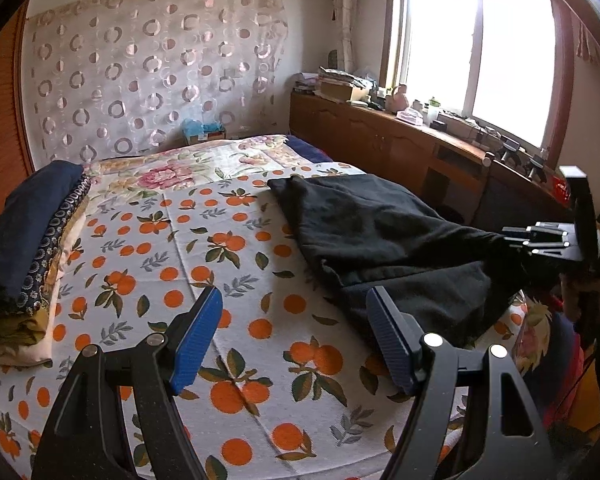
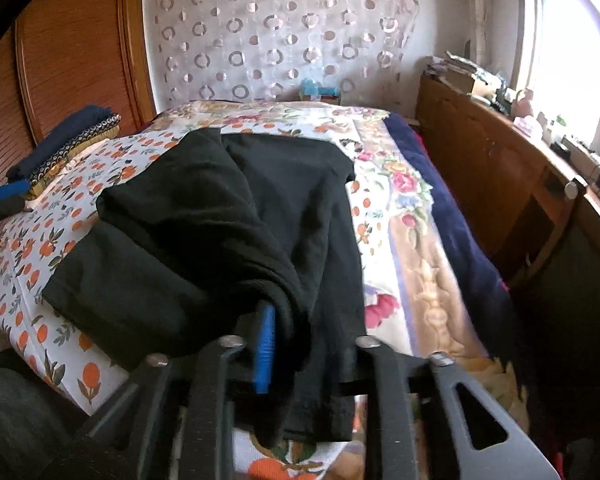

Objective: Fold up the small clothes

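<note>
A black garment (image 1: 380,232) lies crumpled on the right half of the bed, over the orange-print sheet (image 1: 220,240). My left gripper (image 1: 294,296) hovers open above the sheet, its blue pads (image 1: 196,340) wide apart and empty, and its right finger is just at the garment's near edge. In the left wrist view my right gripper (image 1: 540,238) sits at the garment's right corner. In the right wrist view the black garment (image 2: 220,208) drapes over my right gripper (image 2: 304,312). Its jaws stand apart around a slack fold. One blue pad (image 2: 265,352) shows and the other is hidden by cloth.
A stack of folded clothes (image 1: 32,240) sits at the bed's left edge, seen also as the stack (image 2: 60,148) near a wooden wardrobe (image 2: 72,52). A wooden headboard shelf (image 1: 380,132) with clutter runs along the right under the window. A floral cover (image 2: 400,200) lies beside the garment.
</note>
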`<move>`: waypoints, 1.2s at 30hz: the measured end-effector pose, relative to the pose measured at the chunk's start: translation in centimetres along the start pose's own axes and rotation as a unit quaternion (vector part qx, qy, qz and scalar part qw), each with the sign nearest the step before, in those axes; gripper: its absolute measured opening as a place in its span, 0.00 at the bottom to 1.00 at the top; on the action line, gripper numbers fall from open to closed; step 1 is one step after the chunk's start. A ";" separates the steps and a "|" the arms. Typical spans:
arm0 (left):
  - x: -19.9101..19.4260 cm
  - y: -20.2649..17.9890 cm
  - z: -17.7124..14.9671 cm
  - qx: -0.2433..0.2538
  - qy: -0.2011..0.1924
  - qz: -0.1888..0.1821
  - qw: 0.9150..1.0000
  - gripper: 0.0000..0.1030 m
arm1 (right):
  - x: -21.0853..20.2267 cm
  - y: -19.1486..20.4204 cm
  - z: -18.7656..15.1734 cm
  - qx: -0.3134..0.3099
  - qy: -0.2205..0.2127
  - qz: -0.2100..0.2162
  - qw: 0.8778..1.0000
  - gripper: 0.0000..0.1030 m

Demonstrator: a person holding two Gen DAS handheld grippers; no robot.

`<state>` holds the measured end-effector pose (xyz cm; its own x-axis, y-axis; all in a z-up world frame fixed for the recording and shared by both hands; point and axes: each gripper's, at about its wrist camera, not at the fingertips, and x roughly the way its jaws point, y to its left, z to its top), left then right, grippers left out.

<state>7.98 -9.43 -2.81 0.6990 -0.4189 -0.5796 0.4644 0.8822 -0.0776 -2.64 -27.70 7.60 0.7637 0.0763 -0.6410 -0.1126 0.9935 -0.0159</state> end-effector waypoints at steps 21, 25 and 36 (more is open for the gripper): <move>0.1 0.1 -0.9 -0.006 0.005 -0.001 1.000 0.73 | 7.7 4.9 3.5 -0.049 0.027 0.053 0.997 0.61; -0.2 0.7 -1.1 -0.014 0.004 0.001 1.000 0.73 | 7.6 5.8 4.3 -0.056 0.027 0.075 0.995 0.64; -0.5 2.1 -1.4 -0.027 0.002 0.012 1.000 0.73 | 9.0 10.4 6.9 -0.130 0.021 0.128 0.983 0.64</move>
<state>7.81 -7.10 -3.77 0.7067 -0.3968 -0.5857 0.4178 0.9022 -0.1071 7.50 -16.11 6.96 0.6629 0.3111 -0.6811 -0.4605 0.8866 -0.0432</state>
